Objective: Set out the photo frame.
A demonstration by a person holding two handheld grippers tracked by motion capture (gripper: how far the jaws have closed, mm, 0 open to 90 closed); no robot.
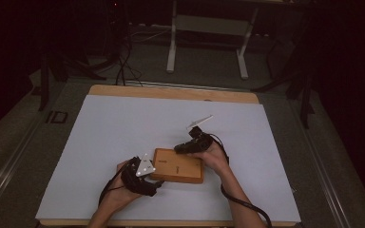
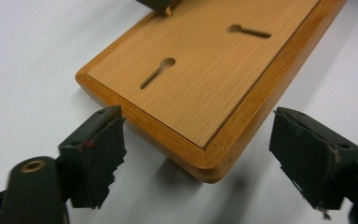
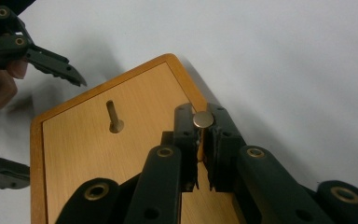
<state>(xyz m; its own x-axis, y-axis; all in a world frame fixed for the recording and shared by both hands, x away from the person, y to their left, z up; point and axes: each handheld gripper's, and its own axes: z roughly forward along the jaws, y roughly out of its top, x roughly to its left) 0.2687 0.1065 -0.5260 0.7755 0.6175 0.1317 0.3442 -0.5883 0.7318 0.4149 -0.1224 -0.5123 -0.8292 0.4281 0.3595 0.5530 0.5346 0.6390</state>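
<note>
Right now the right gripper (image 3: 203, 140) is closed on a small round-headed metal pin (image 3: 203, 120), held over the far right corner of a wooden board (image 1: 178, 165). The left gripper (image 2: 200, 154) has its jaws spread wide and holds nothing, one jaw on either side of the board's near left corner. The board lies flat on the white table (image 1: 123, 128), long axis running left to right between both hands. Two keyhole slots (image 2: 158, 72) face up.
</note>
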